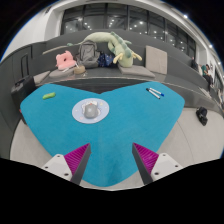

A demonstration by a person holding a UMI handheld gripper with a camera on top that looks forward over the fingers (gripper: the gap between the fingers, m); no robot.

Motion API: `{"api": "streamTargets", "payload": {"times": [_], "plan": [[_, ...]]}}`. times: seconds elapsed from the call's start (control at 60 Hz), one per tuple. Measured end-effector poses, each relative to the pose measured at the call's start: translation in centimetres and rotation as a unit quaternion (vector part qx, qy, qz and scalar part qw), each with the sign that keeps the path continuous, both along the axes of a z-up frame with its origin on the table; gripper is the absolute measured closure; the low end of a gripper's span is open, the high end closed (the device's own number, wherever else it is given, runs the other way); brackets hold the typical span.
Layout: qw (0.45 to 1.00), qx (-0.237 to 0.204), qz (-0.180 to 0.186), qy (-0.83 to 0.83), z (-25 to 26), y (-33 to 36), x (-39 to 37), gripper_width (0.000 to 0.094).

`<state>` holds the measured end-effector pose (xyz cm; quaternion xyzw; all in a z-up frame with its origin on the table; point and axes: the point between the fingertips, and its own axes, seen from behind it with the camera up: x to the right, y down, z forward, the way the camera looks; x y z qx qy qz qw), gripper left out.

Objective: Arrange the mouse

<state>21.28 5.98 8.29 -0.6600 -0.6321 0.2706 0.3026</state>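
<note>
A grey mouse [92,110] sits on a round white mouse pad [79,113] near the middle of a teal desk mat [110,135]. My gripper [112,163] is open and empty, held well back from the mouse. Its fingers [77,160] with magenta pads frame bare teal mat. The mouse lies beyond the fingers, a little left of their midline.
A small green item [48,96] lies at the mat's far left, a white-and-blue item [154,92] at its far right. Beyond the desk are a pink toy [66,60], a green plush toy [115,46] and a grey bag [88,53].
</note>
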Motion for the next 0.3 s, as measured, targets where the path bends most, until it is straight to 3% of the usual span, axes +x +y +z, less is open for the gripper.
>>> {"api": "streamTargets", "payload": {"times": [0.3], "plan": [[1.0, 0.016, 0.024, -0.009, -0.4, 0.3, 2.2, 0.008]]}}
